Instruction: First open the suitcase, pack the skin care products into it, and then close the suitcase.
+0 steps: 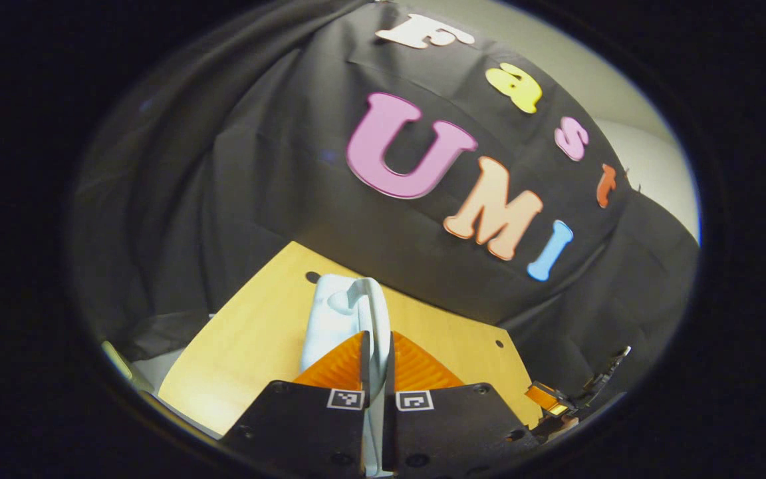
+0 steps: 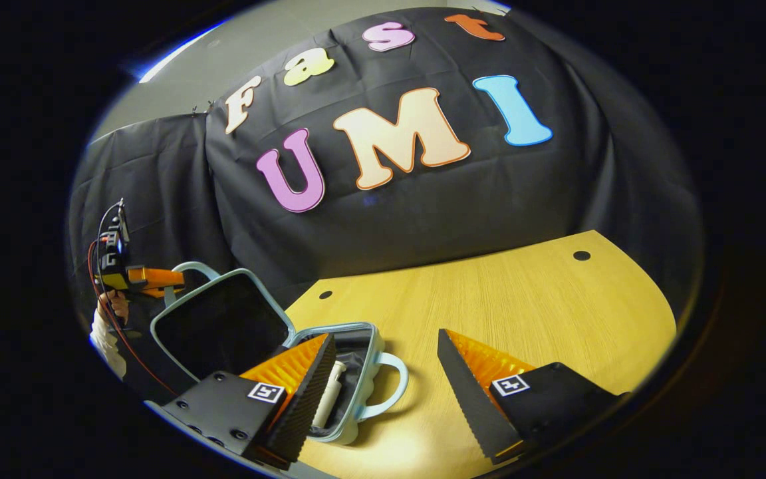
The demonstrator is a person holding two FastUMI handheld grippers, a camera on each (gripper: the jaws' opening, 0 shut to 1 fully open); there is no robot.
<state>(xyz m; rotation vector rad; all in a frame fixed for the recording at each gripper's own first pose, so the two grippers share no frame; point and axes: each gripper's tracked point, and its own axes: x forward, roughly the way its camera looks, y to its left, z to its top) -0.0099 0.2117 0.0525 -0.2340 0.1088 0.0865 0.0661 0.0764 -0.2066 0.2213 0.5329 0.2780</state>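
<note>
A pale blue suitcase (image 2: 356, 426) lies open on the wooden table (image 2: 522, 299), its lid (image 2: 223, 326) standing up with a dark lining. A white skin care bottle (image 2: 328, 394) lies inside the base. My left gripper (image 1: 378, 339) is shut on the lid's pale handle (image 1: 340, 313). In the right gripper view that left gripper (image 2: 157, 278) shows at the lid's top handle (image 2: 191, 268), held by a hand. My right gripper (image 2: 384, 336) stands open just above the base's front handle (image 2: 393, 389), with nothing between its fingers.
The black cloth wall hangs close behind the table's far edge. The table (image 1: 256, 332) has small round holes near its back corners. Bare tabletop stretches to the right of the suitcase. The other gripper (image 1: 556, 399) shows at the lower right of the left gripper view.
</note>
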